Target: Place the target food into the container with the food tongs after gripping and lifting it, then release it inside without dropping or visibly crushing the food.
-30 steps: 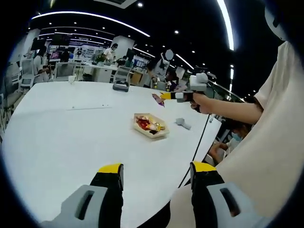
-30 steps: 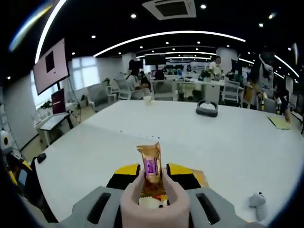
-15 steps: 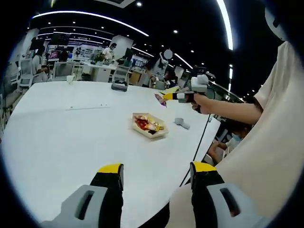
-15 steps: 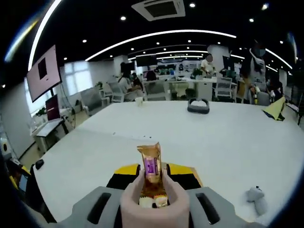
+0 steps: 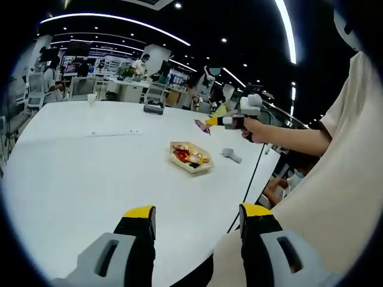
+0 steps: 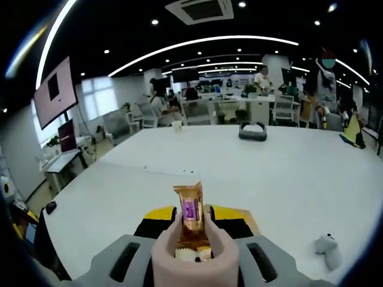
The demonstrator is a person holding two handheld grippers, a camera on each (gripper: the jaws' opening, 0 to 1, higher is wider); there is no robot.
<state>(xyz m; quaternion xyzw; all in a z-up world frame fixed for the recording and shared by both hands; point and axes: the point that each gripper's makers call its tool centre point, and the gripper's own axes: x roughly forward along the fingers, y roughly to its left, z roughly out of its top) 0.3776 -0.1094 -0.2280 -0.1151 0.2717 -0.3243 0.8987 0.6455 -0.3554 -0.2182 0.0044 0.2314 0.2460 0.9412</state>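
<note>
Well, tongs point(image 6: 191, 257): closed snugly on the wrapped snack bar point(image 6: 190, 216).
Container point(image 5: 190, 158): far off on the table point(image 5: 90, 173).
Risk: bar slipping loose in transit, or crushing if squeezed harder.
Left gripper point(image 5: 197, 218): jaws apart, empty.

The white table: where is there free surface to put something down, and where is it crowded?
The white table is bare across the wide stretch between the left gripper and the snack tray, and towards the far edge up to the dark headset. It is crowded by the tray, with the grey object beside it and the right gripper holding a wrapped snack above.

A grey soft toy point(image 6: 328, 249) lies on the white table point(image 6: 299, 173)
</note>
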